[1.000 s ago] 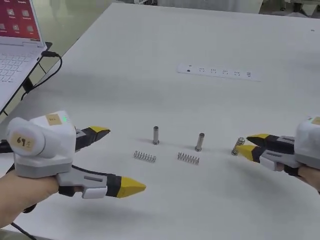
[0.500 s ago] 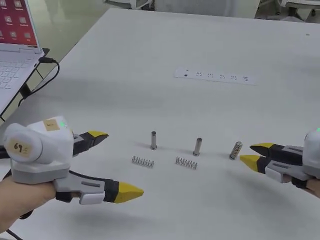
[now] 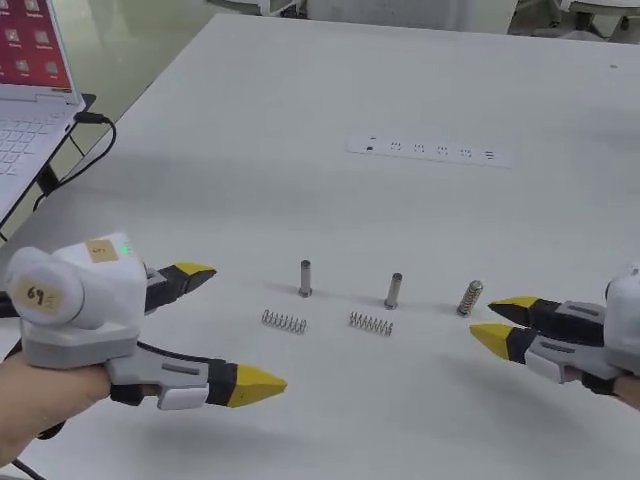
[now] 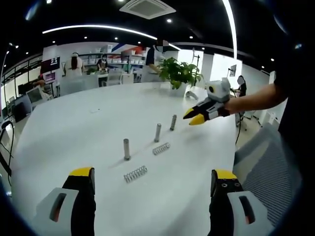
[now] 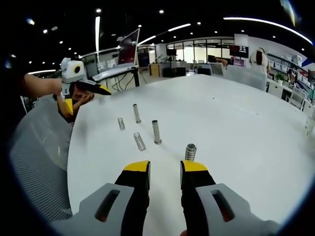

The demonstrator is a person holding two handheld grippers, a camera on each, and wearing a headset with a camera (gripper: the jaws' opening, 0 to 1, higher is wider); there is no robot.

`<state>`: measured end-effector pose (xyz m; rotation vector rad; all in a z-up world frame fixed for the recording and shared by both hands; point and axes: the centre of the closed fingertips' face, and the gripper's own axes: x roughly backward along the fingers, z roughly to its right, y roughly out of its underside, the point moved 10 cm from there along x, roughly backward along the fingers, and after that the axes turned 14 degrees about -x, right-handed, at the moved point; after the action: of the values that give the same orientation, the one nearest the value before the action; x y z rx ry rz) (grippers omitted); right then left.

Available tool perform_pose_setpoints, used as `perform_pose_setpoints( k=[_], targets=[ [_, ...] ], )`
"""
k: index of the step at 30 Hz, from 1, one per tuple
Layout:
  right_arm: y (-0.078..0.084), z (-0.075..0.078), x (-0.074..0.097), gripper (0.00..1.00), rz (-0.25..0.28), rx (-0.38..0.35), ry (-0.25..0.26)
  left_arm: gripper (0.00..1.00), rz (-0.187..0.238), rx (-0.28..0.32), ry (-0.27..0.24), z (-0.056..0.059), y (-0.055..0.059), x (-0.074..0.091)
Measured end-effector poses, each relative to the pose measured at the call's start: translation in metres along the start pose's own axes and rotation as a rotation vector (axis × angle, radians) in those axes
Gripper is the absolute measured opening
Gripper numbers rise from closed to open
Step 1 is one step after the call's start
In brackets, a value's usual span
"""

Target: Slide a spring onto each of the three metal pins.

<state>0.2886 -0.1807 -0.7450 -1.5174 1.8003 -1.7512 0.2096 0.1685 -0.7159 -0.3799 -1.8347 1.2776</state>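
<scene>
Count: three metal pins stand upright in a row on the white table [image 3: 300, 100]. The left pin [image 3: 305, 278] and middle pin [image 3: 394, 290] are bare. The right pin [image 3: 475, 286] wears the fitted spring [image 3: 468, 300].

Two more springs lie flat just before the bare pins: first loose spring [image 3: 284, 321] and second loose spring [image 3: 371, 323].

The left gripper [image 3: 225, 327] has its jaws wide and empty, and "69" is handwritten on it. The right gripper [image 3: 502, 319] has a narrow gap and is empty, with its tips near the right pin.

The head view takes in a power strip [image 3: 430, 152] and a laptop [image 3: 25, 90]. The left gripper view adds a potted plant [image 4: 179, 73].
</scene>
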Motion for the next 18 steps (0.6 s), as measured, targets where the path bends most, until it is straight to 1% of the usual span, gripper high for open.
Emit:
perform_pose_setpoints(
  k=[4, 8, 18],
  targets=[
    [0.002, -0.006, -0.008, 0.22, -0.015, 0.021, -0.029, 0.95, 0.002, 0.002, -0.002, 0.0, 0.0, 0.0],
    [0.001, -0.016, -0.014, 0.22, -0.021, 0.035, -0.059, 0.95, 0.0, 0.002, -0.002, 0.0, 0.001, 0.001],
    [-0.003, -0.027, -0.028, 0.21, -0.025, 0.052, -0.102, 0.95, 0.001, 0.004, -0.002, 0.0, 0.002, 0.001]
  ],
)
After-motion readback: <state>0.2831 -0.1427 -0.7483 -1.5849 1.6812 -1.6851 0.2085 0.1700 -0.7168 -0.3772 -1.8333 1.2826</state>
